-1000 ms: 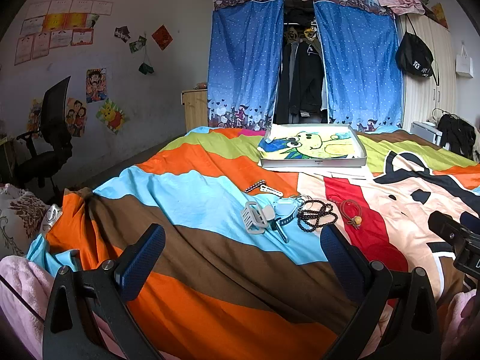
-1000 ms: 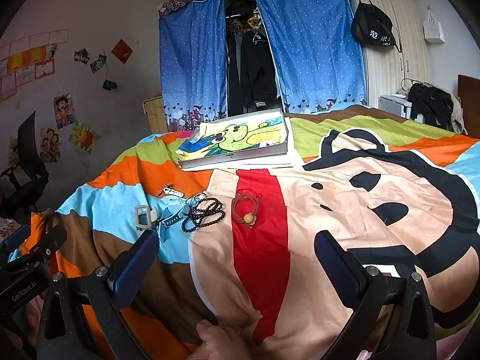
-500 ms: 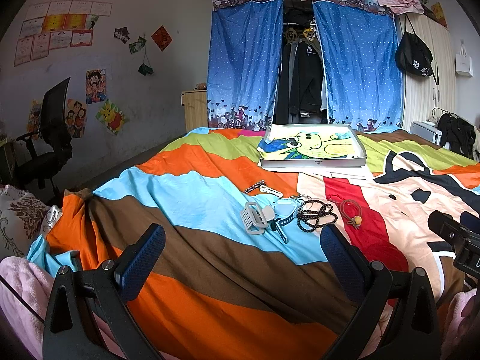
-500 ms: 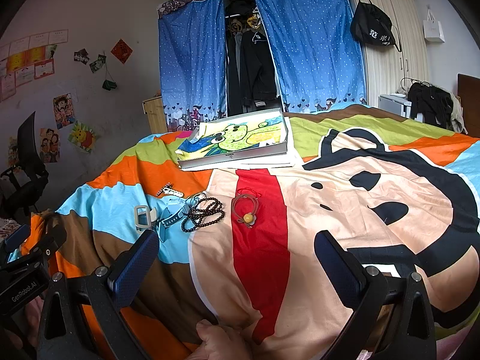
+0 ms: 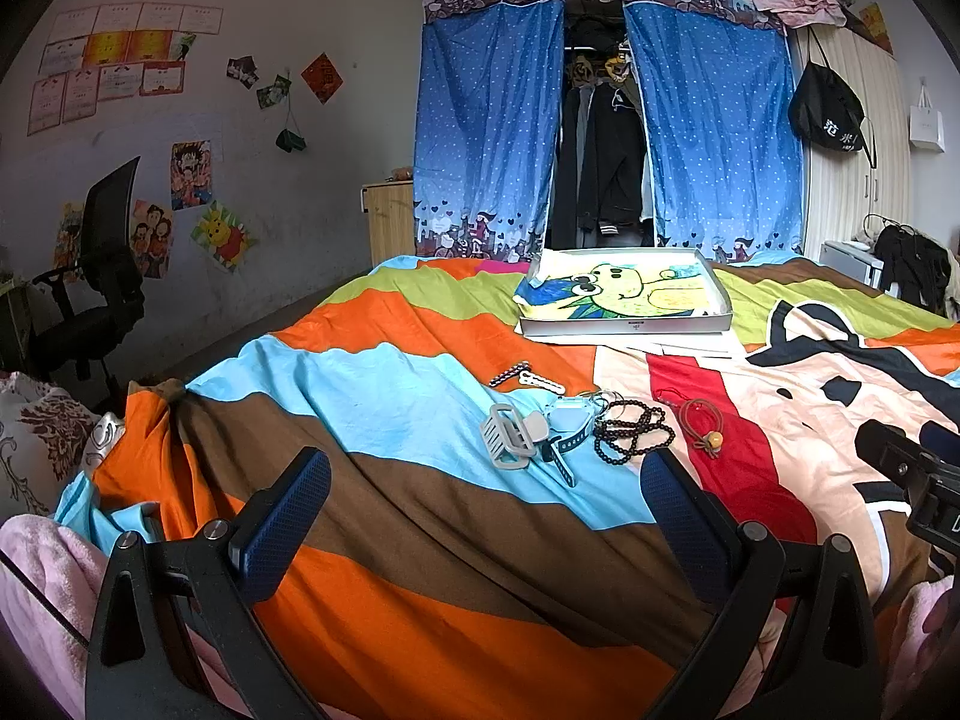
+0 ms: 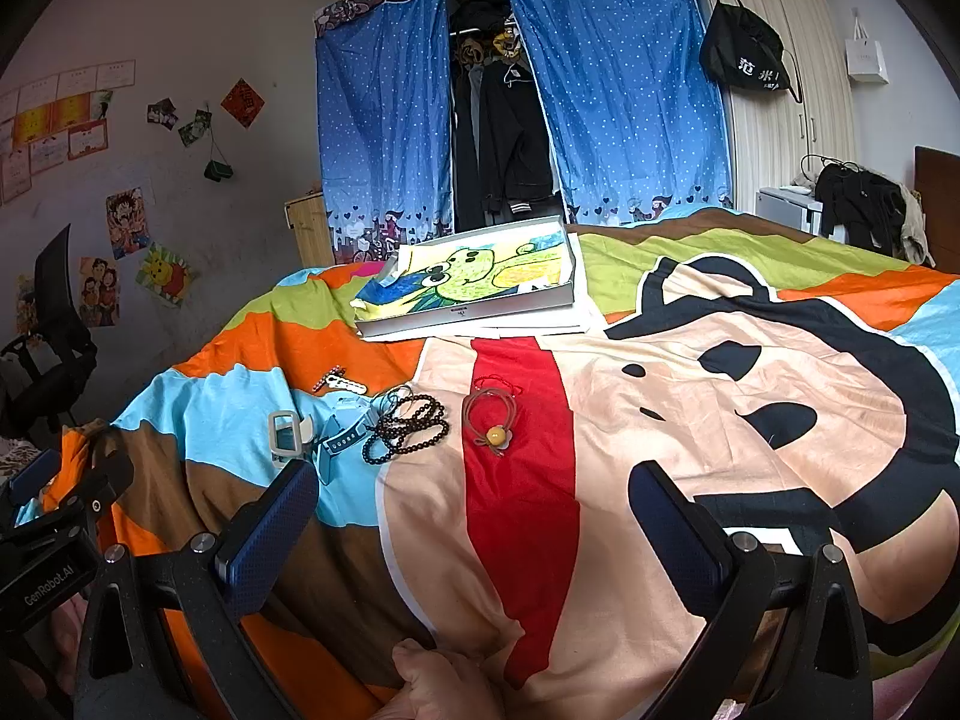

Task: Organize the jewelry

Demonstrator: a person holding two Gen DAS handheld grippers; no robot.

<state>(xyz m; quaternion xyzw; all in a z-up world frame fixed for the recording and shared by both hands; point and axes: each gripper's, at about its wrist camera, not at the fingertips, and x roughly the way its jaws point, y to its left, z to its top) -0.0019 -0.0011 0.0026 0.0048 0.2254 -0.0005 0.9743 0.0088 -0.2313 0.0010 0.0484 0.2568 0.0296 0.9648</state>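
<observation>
Jewelry lies in a loose cluster on the striped bedspread. A grey hair claw (image 5: 510,437) (image 6: 287,438), a blue watch strap (image 5: 564,444) (image 6: 343,437), a black bead string (image 5: 630,433) (image 6: 407,427), a brown hair tie with an amber bead (image 5: 708,433) (image 6: 493,425) and two small hair clips (image 5: 525,375) (image 6: 339,383). A shallow grey tray (image 5: 624,324) (image 6: 480,312) with a cartoon lining lies beyond them. My left gripper (image 5: 486,504) and right gripper (image 6: 474,513) are open and empty, well short of the cluster.
White papers (image 6: 540,324) lie under the tray. A black office chair (image 5: 96,276) stands at the left by the wall. Blue curtains (image 5: 486,138) hang past the bed. The right gripper's body shows at the left view's right edge (image 5: 912,474).
</observation>
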